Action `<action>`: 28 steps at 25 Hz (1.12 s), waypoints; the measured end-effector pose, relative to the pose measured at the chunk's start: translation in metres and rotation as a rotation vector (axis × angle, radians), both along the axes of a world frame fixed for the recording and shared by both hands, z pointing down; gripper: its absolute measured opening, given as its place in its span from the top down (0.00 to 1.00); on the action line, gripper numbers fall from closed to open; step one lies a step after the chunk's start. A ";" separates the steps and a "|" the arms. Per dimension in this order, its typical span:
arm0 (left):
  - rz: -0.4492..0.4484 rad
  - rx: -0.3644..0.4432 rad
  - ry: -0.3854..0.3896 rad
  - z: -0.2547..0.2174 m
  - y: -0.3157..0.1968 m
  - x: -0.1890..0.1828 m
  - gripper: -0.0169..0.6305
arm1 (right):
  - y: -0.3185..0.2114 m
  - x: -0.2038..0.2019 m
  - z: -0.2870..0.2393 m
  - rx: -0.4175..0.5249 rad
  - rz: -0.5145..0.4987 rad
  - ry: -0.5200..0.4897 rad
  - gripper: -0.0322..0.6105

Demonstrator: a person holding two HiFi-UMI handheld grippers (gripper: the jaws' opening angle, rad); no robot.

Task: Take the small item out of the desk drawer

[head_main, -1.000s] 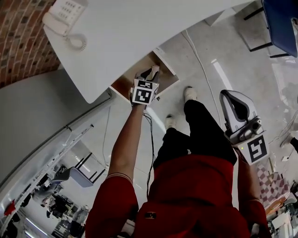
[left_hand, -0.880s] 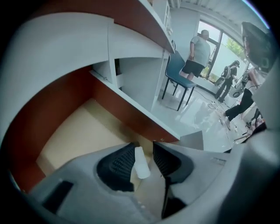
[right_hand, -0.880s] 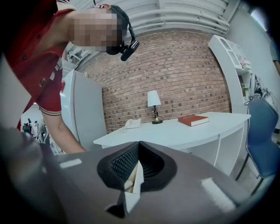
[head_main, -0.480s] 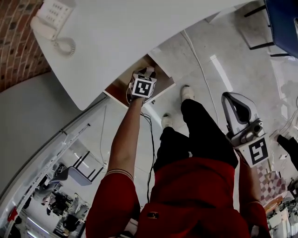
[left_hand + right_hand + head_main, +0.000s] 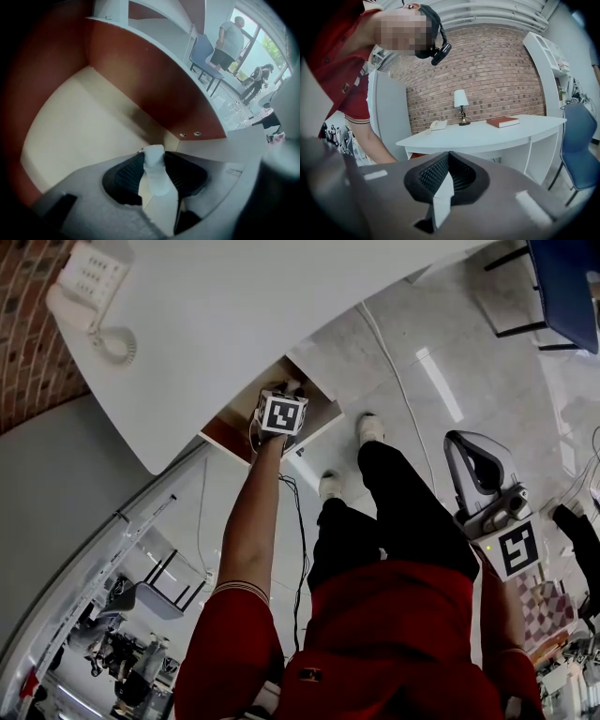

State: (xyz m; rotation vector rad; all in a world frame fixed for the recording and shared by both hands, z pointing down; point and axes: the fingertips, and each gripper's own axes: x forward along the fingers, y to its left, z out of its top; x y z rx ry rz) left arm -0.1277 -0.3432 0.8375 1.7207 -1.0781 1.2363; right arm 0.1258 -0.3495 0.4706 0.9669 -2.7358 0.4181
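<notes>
The drawer (image 5: 228,424) under the worktop (image 5: 262,306) is already standing open, and the left gripper (image 5: 289,392) is reaching down into it. In the left gripper view, the small item (image 5: 154,174), a pale white piece, is sitting upright between the jaws, over the drawer's beige bottom and near its red-brown wall. The jaws are closing from a wide spread, and their dark pads (image 5: 125,174) appear to be touching the item on both sides, so the grasp is looking just made rather than firmly settled. The right gripper (image 5: 449,157) is hanging idle by the person's side, well away from the drawer, its jaws together on nothing. The reach is done and the grip is forming; lifting the item clear of the drawer is, by my reading, what is remaining.
</notes>
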 end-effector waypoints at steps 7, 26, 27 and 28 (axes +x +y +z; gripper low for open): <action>0.008 -0.013 0.016 0.001 0.003 0.002 0.77 | -0.004 -0.004 0.002 0.000 -0.015 -0.005 0.93; 0.092 0.380 0.169 -0.157 0.007 0.019 0.78 | 0.023 -0.059 -0.052 0.060 -0.087 -0.082 0.93; 0.094 0.406 0.180 -0.169 0.010 0.020 0.78 | 0.027 -0.063 -0.056 0.067 -0.086 -0.089 0.93; 0.093 0.430 0.192 -0.182 0.013 0.020 0.78 | 0.032 -0.066 -0.060 0.073 -0.085 -0.094 0.93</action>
